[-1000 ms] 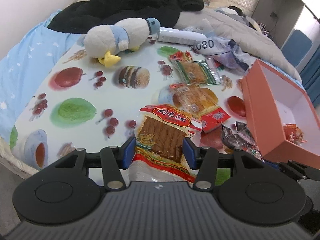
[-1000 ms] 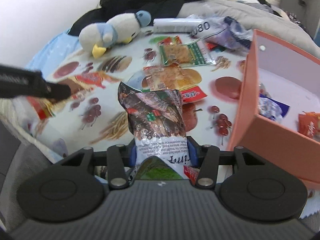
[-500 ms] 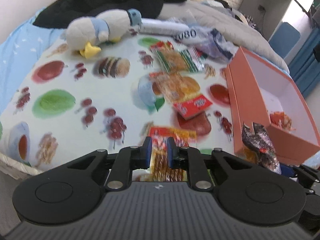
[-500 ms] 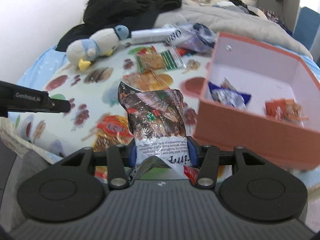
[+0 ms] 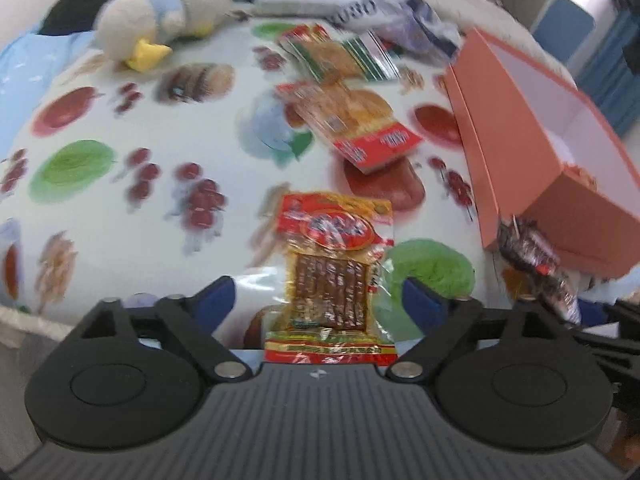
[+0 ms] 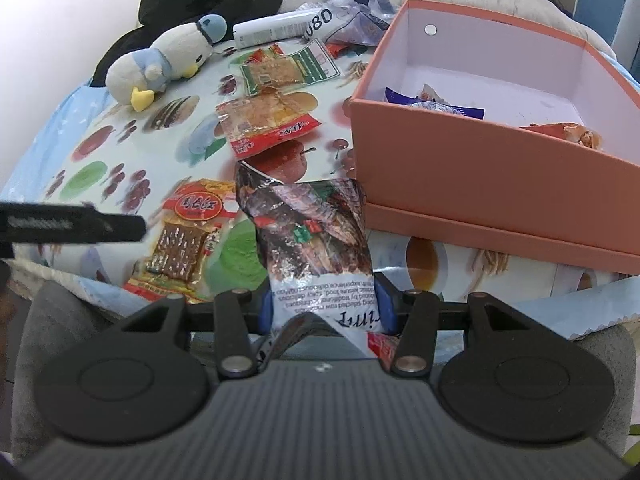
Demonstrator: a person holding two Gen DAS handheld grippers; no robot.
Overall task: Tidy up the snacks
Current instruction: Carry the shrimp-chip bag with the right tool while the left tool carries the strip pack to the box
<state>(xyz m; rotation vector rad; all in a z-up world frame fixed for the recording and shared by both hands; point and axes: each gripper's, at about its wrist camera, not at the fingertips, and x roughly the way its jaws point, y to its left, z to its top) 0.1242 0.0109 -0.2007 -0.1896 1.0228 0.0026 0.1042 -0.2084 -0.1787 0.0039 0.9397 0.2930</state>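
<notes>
The left gripper, clamped on the tofu pack a moment ago, opens, leaving it on the cloth outside the box, while the right gripper pinches a foil pack.

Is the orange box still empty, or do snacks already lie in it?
Not empty. The right wrist view shows the orange box lidless, with a blue-and-white packet and an orange packet on its white floor.

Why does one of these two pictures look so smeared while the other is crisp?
Left wrist view: motion blur smears the plush penguin and tablecloth print. Right wrist view: sharp, the dark snack bag text readable; fisheye bends the orange box edges in both.
</notes>
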